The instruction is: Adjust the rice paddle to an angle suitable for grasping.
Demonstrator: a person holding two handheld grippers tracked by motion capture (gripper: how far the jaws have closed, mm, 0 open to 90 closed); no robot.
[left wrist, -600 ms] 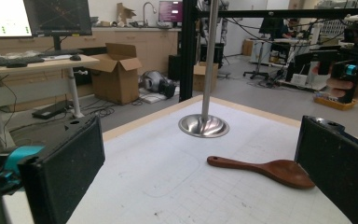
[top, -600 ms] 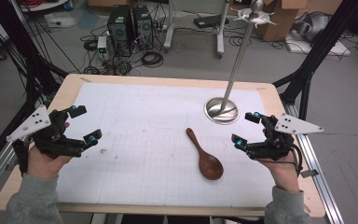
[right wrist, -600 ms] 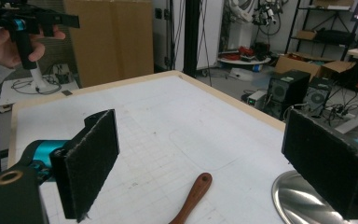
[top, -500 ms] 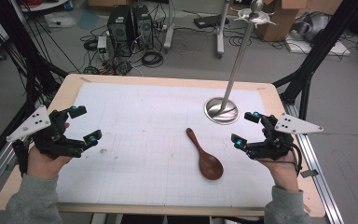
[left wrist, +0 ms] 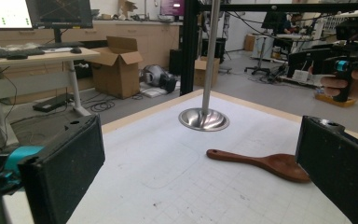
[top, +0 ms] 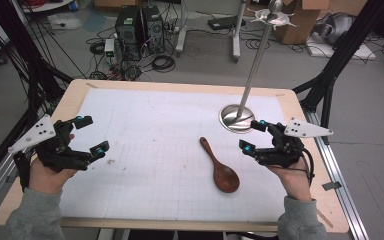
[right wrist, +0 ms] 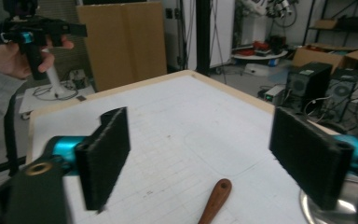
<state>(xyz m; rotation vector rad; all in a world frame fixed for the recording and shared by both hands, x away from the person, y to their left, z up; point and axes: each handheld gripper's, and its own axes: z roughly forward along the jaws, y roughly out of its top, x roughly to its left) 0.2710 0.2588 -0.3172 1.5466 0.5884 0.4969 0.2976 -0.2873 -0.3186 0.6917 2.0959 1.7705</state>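
Workshop floor beyond the counter (top: 75, 100), strewn with cables, computer towers (top: 141, 22) and cardboard boxes (top: 300, 20). White gridded mat (top: 145, 130) over the wooden top. Wooden spoon (top: 221, 166) flat on the mat right of centre, handle toward the far side, bowl toward the near edge. Metal stand (top: 237, 118) just beyond it, round base on the mat, pole rising up and back.

Left claw (top: 91, 135) above the left part of the mat, held in a hand, jaws wide apart, nothing between them, well apart from the spoon. Right claw (top: 254, 136) just right of the spoon's handle and near the stand's base, also held in a hand, jaws apart and empty, not touching the spoon.

Seen along the left claw's jaws: spoon (left wrist: 261, 161) lying ahead to the right, stand base (left wrist: 203, 119) behind it. Seen along the right claw's jaws: handle tip (right wrist: 216, 196) low between the spread pads.
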